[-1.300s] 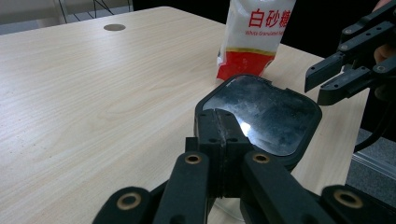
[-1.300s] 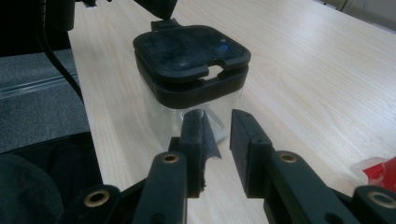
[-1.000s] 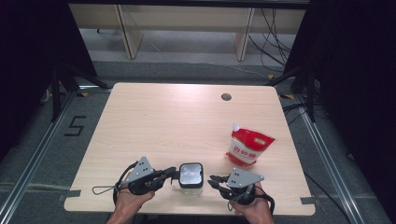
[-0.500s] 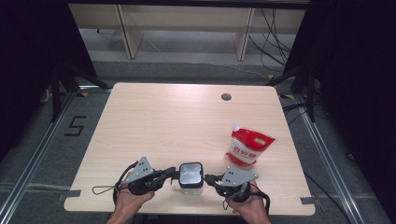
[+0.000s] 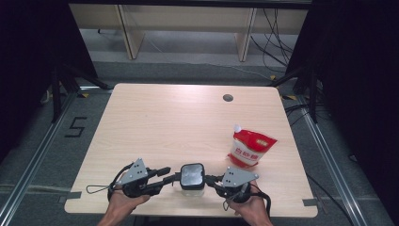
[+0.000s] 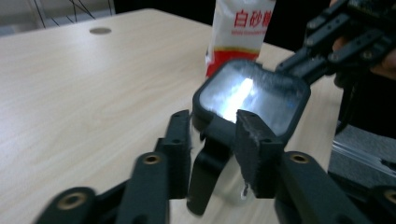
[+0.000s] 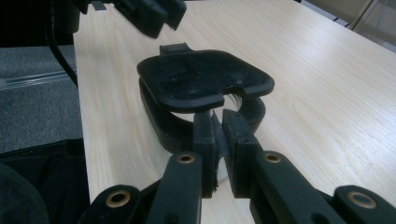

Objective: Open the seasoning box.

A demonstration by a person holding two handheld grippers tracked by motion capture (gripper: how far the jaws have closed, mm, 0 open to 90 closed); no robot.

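a pale wooden bench (image 5: 155, 127) stands in a dim room, with dark curtains at the sides, grey floor around it and light shelving behind.

the left tongs (image 5: 165, 175) have just been opening: a second ago they were pressed together on the left latch of the small clear container (image 5: 193, 184), and now, in the left gripper view, the two pads (image 6: 254, 149) stand apart with the black latch flap (image 6: 205, 175) hanging loose between them, not pressed by either. to my eye that means the left latch has been flipped off and let go, so that side of the black lid (image 7: 203, 79) is probably free.

the right tongs (image 7: 218, 128) are closed hard on a thin clear tab or wall edge at the container's near side, just under the lid; in the right gripper view the lid sits slightly lifted and tilted above the black rim (image 7: 159, 123) below it. from above, the right tongs (image 5: 211, 181) meet the container's right side, while the left ones come in from the opposite side.

the container stands at the near edge of the bench, between the two hands. farther out on the right, well apart from it, a red and white sugar pouch (image 5: 251, 149) stands upright with its spout at the top left. near the far edge is a small round cable hole (image 5: 228, 98).

the next step is likely lifting the lid clear while the right side steadies the box.
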